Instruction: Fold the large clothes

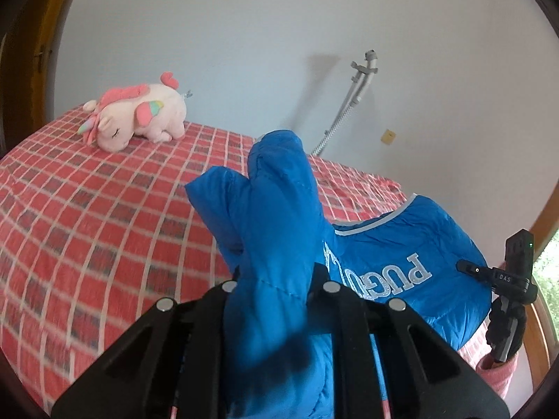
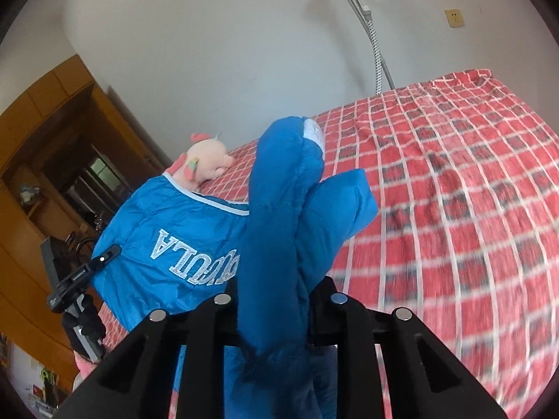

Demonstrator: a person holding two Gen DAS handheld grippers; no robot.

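Both grippers are clamped on the same blue jacket (image 1: 401, 244), which hangs lifted between them above the bed (image 1: 87, 209). Seen from the left wrist, the left gripper (image 1: 276, 286) has its black fingers (image 1: 325, 279) pressed against a thick bunch of puffy blue fabric that stands up in rounded folds in front of the camera. Off to its right the jacket's body stretches out, silver letters showing upside down, a pale trim along its upper edge. At that far edge the other handheld unit (image 1: 506, 279) shows, with a gloved hand (image 1: 506, 335) on its handle.

From the right wrist, the right gripper (image 2: 279, 296) pinches a similar bunch of blue fabric, a sleeve-like roll rising tilted above the fingers (image 2: 223, 300), with a pale lining patch at its top. The lettered panel runs away to the left toward the other unit (image 2: 80, 276).

A red checked bedspread (image 2: 454, 174) covers the bed. A pink plush unicorn (image 1: 139, 115) lies on it near the wall, well apart from the jacket. A grey hose on a stand (image 1: 353, 101) rises behind the bed against the white wall (image 1: 244, 35). A wooden wardrobe (image 2: 42, 132) fills the left of the right-wrist view.
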